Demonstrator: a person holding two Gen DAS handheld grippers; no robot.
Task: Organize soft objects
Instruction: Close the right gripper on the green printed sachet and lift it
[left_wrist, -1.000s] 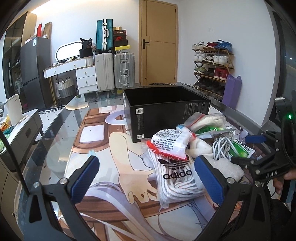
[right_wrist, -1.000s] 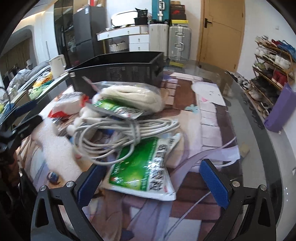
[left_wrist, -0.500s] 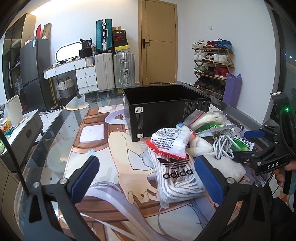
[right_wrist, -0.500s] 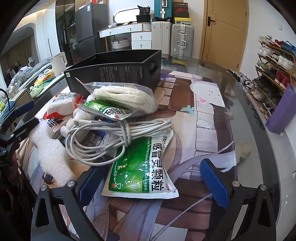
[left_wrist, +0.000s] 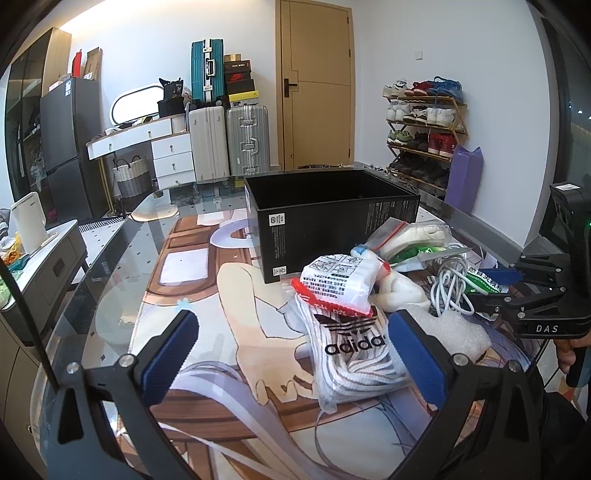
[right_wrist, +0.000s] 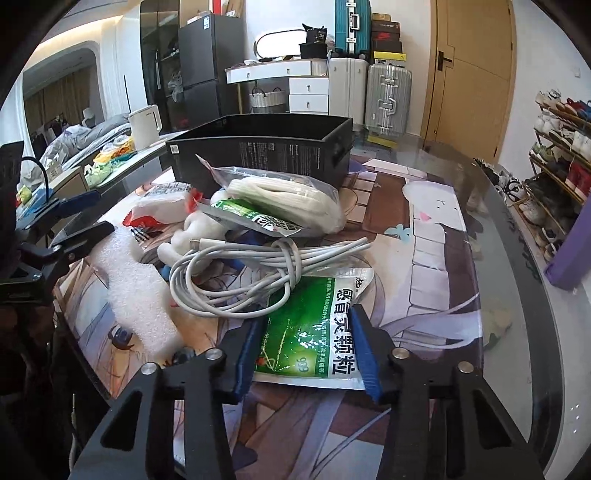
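My right tongs (right_wrist: 306, 350) are closing around the green packet (right_wrist: 314, 325) near the worktop (right_wrist: 517, 295) edge; left tongs (left_wrist: 295, 354) gape over bare worktop beside the sock bag (left_wrist: 354, 347).

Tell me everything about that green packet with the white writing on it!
The green packet is a flat, shiny plastic sachet, green in the middle with white edges and big white characters. It lies flat on the picture-covered table, at the near end of the pile. A bundled white cable rests across its far end. The right tool is closing on it, one blue pad at each side of its near edge. It looks sealed and slightly crinkled.
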